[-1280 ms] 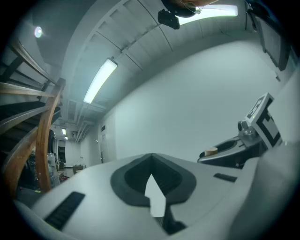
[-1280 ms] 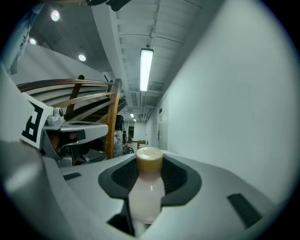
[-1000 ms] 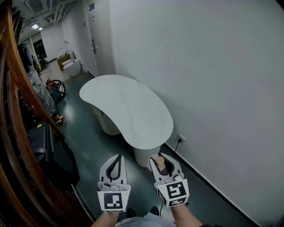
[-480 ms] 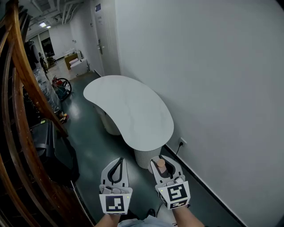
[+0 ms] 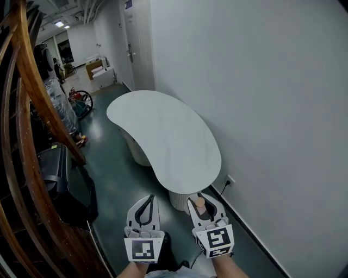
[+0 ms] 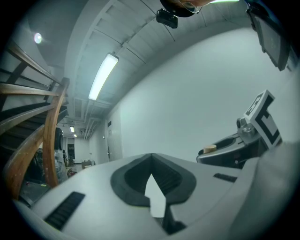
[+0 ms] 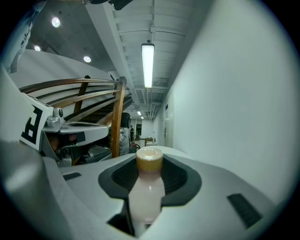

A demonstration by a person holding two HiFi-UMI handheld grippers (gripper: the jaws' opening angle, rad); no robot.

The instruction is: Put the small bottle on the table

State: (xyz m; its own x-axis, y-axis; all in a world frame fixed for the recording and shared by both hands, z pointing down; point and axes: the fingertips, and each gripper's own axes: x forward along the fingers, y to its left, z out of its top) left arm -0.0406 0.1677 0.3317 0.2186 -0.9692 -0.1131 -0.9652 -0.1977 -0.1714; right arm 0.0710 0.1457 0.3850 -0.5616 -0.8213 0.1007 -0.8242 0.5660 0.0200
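The small bottle (image 7: pixel 146 192) is clamped between the jaws of the right gripper (image 5: pixel 199 196), whose dark pads press on its pale, milky body from both sides. No label or print can be made out on that body. In the right gripper view its long axis is seen running up the picture between the pads, with the tan cap (image 5: pixel 200 202) at the upper end, pointing away from the camera towards the jaw tips. The bottle is held in the air over the dark green floor (image 5: pixel 114 179), just near of the near end of the white kidney-shaped table (image 5: pixel 163 136), and is not touching it.

The left gripper (image 5: pixel 150 198) is held just left of the right one; its jaws are brought together at the tips and nothing is gripped between them.

Black-and-white square markers are carried on the left cube (image 5: pixel 143 251) and the right cube (image 5: pixel 216 239). A small blue sign (image 5: pixel 129 4) is seen over the far door, too small to be read. A white wall (image 5: pixel 272 108) runs along the right, and a wooden stair rail (image 5: pixel 32 108) curves along the left.
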